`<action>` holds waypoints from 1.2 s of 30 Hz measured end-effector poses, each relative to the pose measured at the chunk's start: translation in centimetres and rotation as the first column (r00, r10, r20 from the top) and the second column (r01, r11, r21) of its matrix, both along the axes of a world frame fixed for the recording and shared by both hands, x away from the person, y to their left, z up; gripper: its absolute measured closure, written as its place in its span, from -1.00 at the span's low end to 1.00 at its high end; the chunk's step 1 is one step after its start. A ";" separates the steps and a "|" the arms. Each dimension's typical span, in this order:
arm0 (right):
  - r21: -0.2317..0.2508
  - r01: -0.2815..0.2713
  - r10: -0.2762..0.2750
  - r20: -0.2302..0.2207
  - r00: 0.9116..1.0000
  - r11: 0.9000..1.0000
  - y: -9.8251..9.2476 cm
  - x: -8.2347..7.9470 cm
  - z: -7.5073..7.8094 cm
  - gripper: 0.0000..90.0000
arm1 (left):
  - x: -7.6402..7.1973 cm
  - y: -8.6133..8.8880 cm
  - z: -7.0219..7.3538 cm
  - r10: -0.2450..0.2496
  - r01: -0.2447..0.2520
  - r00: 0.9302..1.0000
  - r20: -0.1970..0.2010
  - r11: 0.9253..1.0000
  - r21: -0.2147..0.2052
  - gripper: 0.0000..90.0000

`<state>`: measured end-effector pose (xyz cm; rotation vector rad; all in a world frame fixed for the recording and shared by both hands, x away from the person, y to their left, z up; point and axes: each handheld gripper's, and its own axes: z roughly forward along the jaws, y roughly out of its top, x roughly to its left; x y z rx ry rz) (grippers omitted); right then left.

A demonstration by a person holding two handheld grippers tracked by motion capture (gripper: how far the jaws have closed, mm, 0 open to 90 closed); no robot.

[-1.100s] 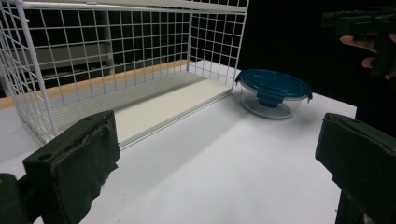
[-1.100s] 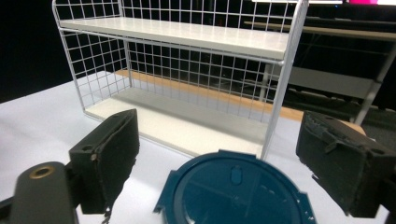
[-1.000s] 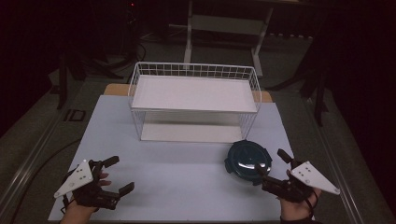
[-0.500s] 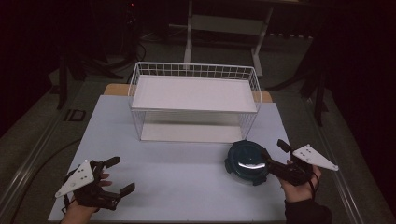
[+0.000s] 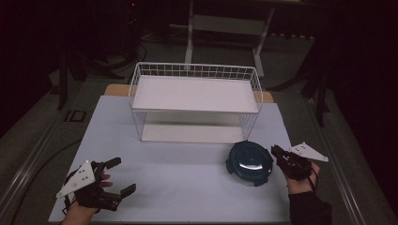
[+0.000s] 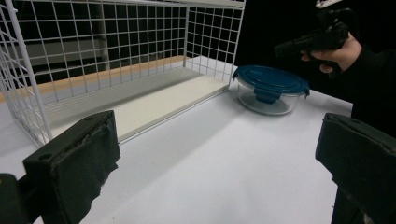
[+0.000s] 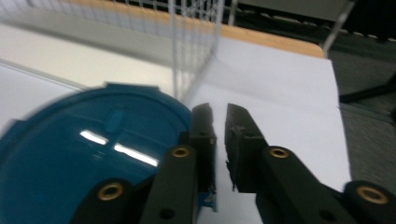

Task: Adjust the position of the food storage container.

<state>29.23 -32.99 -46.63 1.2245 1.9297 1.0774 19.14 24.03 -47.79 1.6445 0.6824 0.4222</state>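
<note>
- High view: round glass container with a blue clip lid (image 5: 249, 162) on the white table (image 5: 187, 183), at its right front, just in front of the right corner of the white wire rack (image 5: 195, 101)
- Same view: right gripper (image 5: 278, 152) just beside the container's right edge, jaws drawn nearly together after just closing, a thin gap left between the pads
- Right gripper view: blurred; jaw tips over the right rim of the lid (image 7: 84, 158), a small blue clip tab showing just under the left jaw; cannot tell whether anything is pinched between the pads
- High view again: left gripper (image 5: 121, 177) low at the table's left front, jaws spread wide, nothing between them
- Left gripper view: wide black pads (image 6: 74, 163) framing bare table, container (image 6: 271, 88) well apart at upper right, rack (image 6: 116, 56) at left, other hand with its gripper (image 6: 292, 46) above the container
</note>
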 end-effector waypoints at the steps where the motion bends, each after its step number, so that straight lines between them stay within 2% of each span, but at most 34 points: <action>1: 0.000 0.000 0.000 0.000 1.000 1.000 0.0 0.0 0.0 0.89 | 0.0 0.0 0.0 0.000 0.000 1.000 0.000 1.000 0.000 -1.00; 3: -0.021 0.014 -0.015 -0.030 0.999 1.000 -0.3 0.5 -0.7 0.99 | 0.0 0.0 0.0 -0.002 0.002 1.000 0.000 1.000 0.001 -1.00; 4: -0.021 0.014 -0.015 -0.030 0.999 1.000 -0.3 0.5 -0.7 0.99 | 0.0 0.0 0.0 -0.002 0.002 1.000 0.000 1.000 0.001 -1.00; 6: -0.034 0.021 -0.022 -0.058 0.998 0.999 -0.6 0.9 -1.3 1.00 | 0.0 0.0 0.0 -0.002 0.002 1.000 -0.001 1.000 0.001 -1.00; 9: -0.033 0.023 -0.025 -0.064 0.998 0.999 -0.6 1.0 -1.5 1.00 | 0.0 0.0 0.0 -0.003 0.003 1.000 -0.001 1.000 0.000 -1.00; 12: -0.044 0.025 -0.029 -0.094 0.995 0.999 -0.7 1.3 -2.2 1.00 | 0.0 0.0 -0.1 -0.004 0.004 1.000 -0.002 1.000 0.006 -1.00; 16: -0.039 0.017 -0.021 -0.110 0.994 0.999 -0.7 1.4 -2.7 1.00 | 0.1 -0.1 -0.1 -0.005 0.005 1.000 -0.002 1.000 0.005 -1.00; 18: -0.048 0.019 -0.024 -0.110 0.994 0.999 -0.6 1.3 -2.8 1.00 | 0.1 -0.1 -0.1 -0.005 0.005 1.000 -0.003 1.000 0.005 -1.00; 26: -0.020 0.016 -0.019 -0.124 0.992 1.000 -0.4 0.9 -2.8 1.00 | 0.1 -0.2 -0.1 -0.009 0.010 1.000 -0.003 1.000 0.008 -1.00; 32: -0.010 -0.026 0.024 -0.138 0.990 1.000 0.7 0.2 -2.8 1.00 | 0.1 -0.2 0.0 -0.010 0.010 1.000 -0.002 1.000 0.005 -1.00; 36: -0.009 -0.046 0.044 -0.141 0.989 0.999 0.7 0.0 -2.7 1.00 | 0.0 -0.2 0.0 -0.009 0.009 1.000 -0.002 1.000 0.005 -1.00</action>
